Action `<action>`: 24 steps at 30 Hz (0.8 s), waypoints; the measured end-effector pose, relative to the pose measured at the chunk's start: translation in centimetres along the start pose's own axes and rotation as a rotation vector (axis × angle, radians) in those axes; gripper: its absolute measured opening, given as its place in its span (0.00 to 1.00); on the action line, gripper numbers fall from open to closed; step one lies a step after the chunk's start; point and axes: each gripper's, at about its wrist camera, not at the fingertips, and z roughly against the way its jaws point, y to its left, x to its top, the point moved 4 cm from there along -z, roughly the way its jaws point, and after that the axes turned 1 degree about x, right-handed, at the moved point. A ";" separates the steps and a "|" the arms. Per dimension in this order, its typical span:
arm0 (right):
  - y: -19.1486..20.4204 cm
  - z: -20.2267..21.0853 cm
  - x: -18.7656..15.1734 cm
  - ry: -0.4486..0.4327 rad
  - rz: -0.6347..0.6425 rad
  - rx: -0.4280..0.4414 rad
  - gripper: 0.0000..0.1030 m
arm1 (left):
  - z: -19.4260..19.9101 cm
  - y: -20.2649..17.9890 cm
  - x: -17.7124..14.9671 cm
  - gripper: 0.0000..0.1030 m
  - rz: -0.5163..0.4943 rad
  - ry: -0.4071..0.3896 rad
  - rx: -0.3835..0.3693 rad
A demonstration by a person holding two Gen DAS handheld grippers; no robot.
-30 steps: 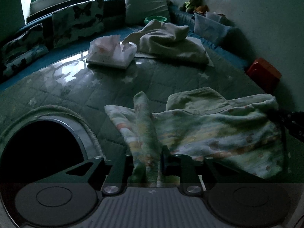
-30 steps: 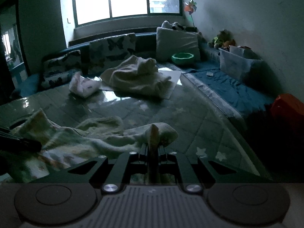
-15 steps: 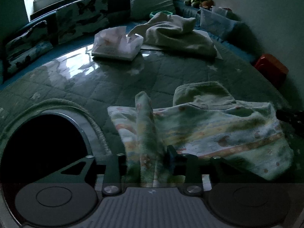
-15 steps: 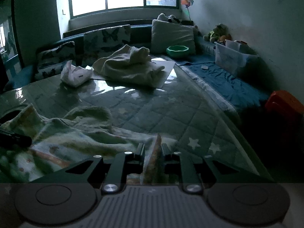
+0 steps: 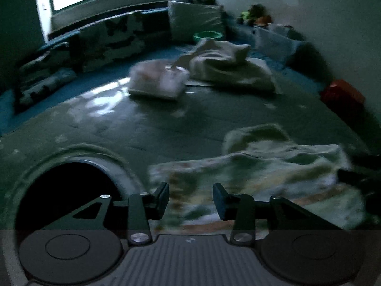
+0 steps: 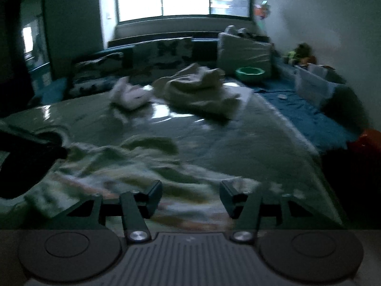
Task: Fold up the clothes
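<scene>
Left tongs (image 5: 190, 200): a second ago I had them pinched on a raised fold of the patterned garment (image 5: 262, 181); now they stand apart with nothing pressed between the pads, the cloth lying flat beneath and ahead of them.
Right tongs (image 6: 190, 196): they were clamped on an upright corner of the same garment (image 6: 123, 174); the jaws are opening now, and the cloth lies loose under the gap, touching neither pad.
Garment: the two pinched ridges at 6 o'clock in each of my views are gone; it has dropped and spread out on the surface.
</scene>
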 end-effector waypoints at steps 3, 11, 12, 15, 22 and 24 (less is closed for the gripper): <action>1.3 -1.1 -0.1 0.013 -0.003 0.029 0.59 | -0.7 -1.5 -0.3 0.41 -0.022 0.015 -0.043; 2.5 -3.3 -1.0 0.040 -0.019 0.044 0.69 | -3.5 -3.2 -1.3 0.42 -0.052 0.060 -0.058; 2.6 -3.4 -1.1 0.042 -0.018 0.040 0.71 | -3.5 -3.1 -1.4 0.43 -0.052 0.056 -0.058; 2.7 -3.5 -1.6 0.044 -0.024 0.032 0.77 | -3.0 -3.0 -1.6 0.43 -0.042 0.052 -0.069; 3.3 -1.8 -2.5 0.024 -0.036 0.062 0.85 | -1.1 -2.2 -2.8 0.46 -0.041 0.028 -0.066; 3.5 -1.8 -3.0 0.032 -0.035 0.063 0.91 | -0.9 -2.1 -3.4 0.48 -0.041 0.030 -0.058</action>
